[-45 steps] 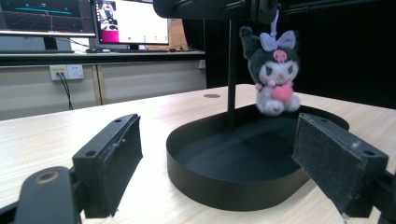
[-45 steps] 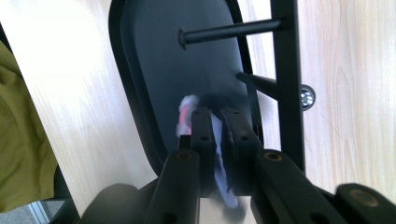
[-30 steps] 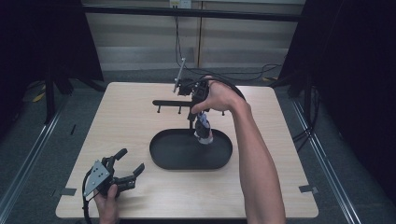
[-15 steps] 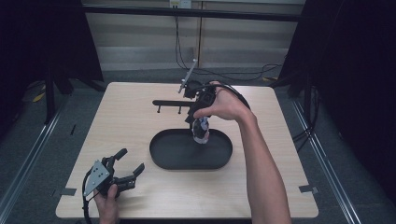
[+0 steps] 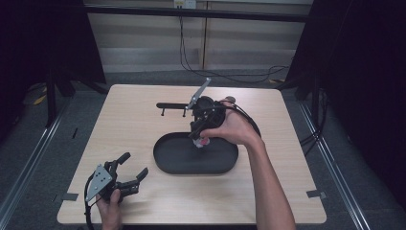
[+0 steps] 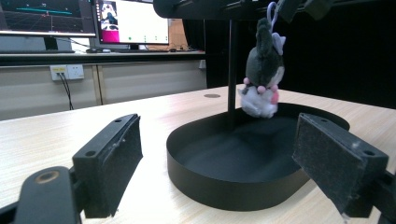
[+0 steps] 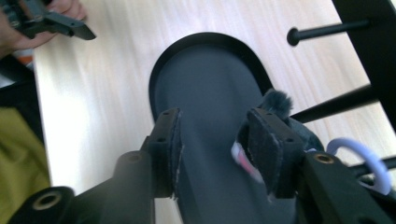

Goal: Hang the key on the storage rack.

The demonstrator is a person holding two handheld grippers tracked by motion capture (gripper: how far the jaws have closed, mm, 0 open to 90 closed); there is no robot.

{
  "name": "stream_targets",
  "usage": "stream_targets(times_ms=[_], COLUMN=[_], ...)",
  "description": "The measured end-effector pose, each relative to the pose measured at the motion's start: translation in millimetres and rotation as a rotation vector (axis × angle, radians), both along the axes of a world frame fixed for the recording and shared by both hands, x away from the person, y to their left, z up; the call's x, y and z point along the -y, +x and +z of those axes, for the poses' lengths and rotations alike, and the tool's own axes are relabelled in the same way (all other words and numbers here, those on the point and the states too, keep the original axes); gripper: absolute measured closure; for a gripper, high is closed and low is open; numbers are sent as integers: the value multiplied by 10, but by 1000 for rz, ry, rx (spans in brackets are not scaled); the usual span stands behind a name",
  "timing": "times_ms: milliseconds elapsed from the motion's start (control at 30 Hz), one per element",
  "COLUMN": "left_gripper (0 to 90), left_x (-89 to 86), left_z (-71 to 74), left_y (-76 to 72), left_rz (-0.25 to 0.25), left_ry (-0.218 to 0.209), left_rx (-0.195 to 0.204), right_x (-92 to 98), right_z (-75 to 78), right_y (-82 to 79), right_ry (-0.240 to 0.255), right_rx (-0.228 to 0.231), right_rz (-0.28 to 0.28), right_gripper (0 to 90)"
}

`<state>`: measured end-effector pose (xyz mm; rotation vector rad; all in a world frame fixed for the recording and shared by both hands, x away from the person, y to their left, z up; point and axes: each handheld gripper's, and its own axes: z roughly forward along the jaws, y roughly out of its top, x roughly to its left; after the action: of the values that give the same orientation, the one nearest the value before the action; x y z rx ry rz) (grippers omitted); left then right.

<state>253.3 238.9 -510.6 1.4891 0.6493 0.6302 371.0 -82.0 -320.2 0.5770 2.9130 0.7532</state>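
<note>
Plush keychain toy (image 6: pixel 262 70) hangs by its lilac loop (image 6: pixel 271 9) from a black stand (image 5: pixel 173 105), above a black oval tray (image 5: pixel 167 160). Soft and light, it is best pinched around its body. Right gripper (image 7: pixel 212 140), jaws just opening, is beside the toy, gripping nothing. Left gripper (image 5: pixel 133 168) rests spread.

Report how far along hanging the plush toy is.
Done: the plush toy hangs by its lilac loop from the stand, over the black tray. In hand: the right gripper has just been opening its jaws, nothing between them, the toy beside one. Left: probably only drawing that gripper clear. The left gripper sits open.
</note>
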Motion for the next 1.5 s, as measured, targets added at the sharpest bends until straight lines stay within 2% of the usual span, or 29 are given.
stream_targets(times_ms=[167,200,300,400,533,667,767,867,900,967,1067,1133,1233,1267,1300,1400,1500], left_gripper=[153,153,153,153,153,153,153,152,152,153,153,153,153,153,153,153,153], left_x=[0,0,0,0,0,-2,2,-1,-1,-1,-1,-1,-1,-1,-1,-1,-1], left_z=[0,0,0,0,0,0,-1,-1,-1,-1,0,0,0,0,0,0,0], left_y=[0,0,0,0,0,2,3,3,3,3,2,2,2,2,2,2,2], left_rz=[0,0,0,0,0,-3,-1,-2,-2,-2,-2,-2,-2,-2,-2,-2,-2], left_ry=[0,0,1,0,0,1,-7,-1,-1,-2,-1,0,0,0,0,0,1], left_rx=[0,0,0,0,0,0,0,1,1,1,0,0,0,0,0,0,1], right_x=[67,97,140,209,315,438,528,625,645,695,756,798,879,915,941,1002,1041], right_z=[-164,-242,-371,-506,-668,-844,-971,-1119,-1158,-1266,-1382,-1474,-1603,-1654,-1679,-1777,-1844], right_y=[-137,-174,-249,-361,-506,-641,-745,-835,-854,-923,-1019,-1087,-1185,-1221,-1237,-1291,-1341], right_ry=[50,81,102,168,243,326,385,436,438,458,492,477,524,559,569,566,586], right_rx=[63,70,80,90,119,128,153,166,171,204,269,337,425,443,452,507,543], right_rz=[-51,-54,-57,-79,-154,-210,-250,-289,-300,-347,-385,-434,-510,-535,-541,-582,-609], right_gripper=[462,428,408,365,345,241,148,141,141,148,143,141,142,142,141,143,143])
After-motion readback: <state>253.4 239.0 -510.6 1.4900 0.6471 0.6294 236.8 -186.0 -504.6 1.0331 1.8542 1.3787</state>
